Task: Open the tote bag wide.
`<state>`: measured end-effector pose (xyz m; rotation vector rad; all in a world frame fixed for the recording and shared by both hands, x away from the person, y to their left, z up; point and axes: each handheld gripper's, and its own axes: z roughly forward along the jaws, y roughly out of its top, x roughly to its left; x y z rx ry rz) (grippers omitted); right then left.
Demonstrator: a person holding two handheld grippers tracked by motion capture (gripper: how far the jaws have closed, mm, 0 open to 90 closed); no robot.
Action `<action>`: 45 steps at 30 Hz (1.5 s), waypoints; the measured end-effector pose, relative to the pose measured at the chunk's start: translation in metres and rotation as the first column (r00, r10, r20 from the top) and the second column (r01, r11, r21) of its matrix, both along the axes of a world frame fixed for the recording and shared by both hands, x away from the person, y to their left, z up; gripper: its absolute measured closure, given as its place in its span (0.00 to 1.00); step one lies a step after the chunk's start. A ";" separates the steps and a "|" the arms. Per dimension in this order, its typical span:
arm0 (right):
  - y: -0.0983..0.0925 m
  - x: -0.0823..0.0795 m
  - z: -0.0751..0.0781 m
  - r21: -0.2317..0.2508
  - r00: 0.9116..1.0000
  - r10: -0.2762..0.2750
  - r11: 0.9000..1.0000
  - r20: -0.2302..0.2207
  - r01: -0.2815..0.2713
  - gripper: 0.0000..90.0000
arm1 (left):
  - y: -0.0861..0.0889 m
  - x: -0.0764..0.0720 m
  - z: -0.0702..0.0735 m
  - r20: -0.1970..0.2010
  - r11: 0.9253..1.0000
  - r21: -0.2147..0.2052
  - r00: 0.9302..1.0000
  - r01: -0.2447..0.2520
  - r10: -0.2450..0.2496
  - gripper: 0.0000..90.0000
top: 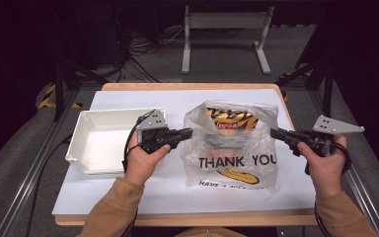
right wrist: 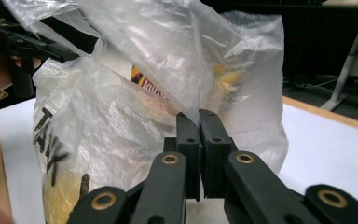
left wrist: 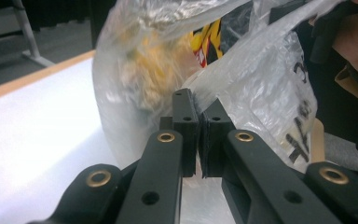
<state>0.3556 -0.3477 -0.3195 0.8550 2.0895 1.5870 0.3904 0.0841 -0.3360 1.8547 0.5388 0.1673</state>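
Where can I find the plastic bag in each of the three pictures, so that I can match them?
High view: the plastic bag stands at the table's middle, between both grippers.
Left gripper view: the bag rises behind the shut jaws, upper middle to right.
Right gripper view: the bag spreads from left to middle, behind the shut jaws.
Shared landmark: the yellow snack packet inside the bag.

A rectangular desk point(top: 187, 216) with a light wooden edge carries a white sheet point(top: 128, 192) that covers nearly its whole top. At about nine o'clock on the sheet lies a white rectangular plastic tray point(top: 79, 129), open side up. Just right of centre rests a clear crinkled plastic bag point(top: 237, 163) printed "THANK YOU" in black, with yellow-and-black packaged goods inside.
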 end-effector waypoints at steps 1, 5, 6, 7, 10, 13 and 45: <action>0.000 0.000 -0.003 0.003 1.000 0.001 1.000 -0.003 -0.001 0.98 | -0.001 -0.001 -0.002 -0.014 1.000 -0.001 1.000 -0.004 0.004 0.97; 0.000 0.001 -0.013 0.016 1.000 -0.001 1.000 -0.024 0.001 0.97 | -0.004 -0.001 -0.011 -0.021 0.999 0.031 0.999 -0.026 0.026 0.95; 0.000 0.002 -0.015 0.014 1.000 -0.001 1.000 -0.026 0.001 0.97 | -0.006 -0.001 -0.013 -0.022 0.999 0.037 0.999 -0.033 0.034 0.95; 0.000 0.002 -0.017 0.013 0.999 -0.002 1.000 -0.032 0.002 0.97 | -0.007 -0.001 -0.015 -0.025 0.999 0.042 0.999 -0.032 0.033 0.95; 0.000 0.004 -0.024 0.009 0.999 -0.002 1.000 -0.052 0.003 0.97 | -0.011 -0.001 -0.021 -0.029 0.997 0.064 0.999 -0.037 0.039 0.95; 0.001 0.005 -0.028 0.006 0.998 -0.004 1.000 -0.062 0.004 0.97 | -0.015 -0.001 -0.025 -0.041 0.996 0.082 0.998 -0.034 0.038 0.95; 0.000 0.019 -0.091 -0.085 0.970 -0.045 0.996 -0.237 0.025 1.00 | -0.031 0.006 -0.066 -0.102 0.970 0.224 0.988 -0.095 0.120 0.93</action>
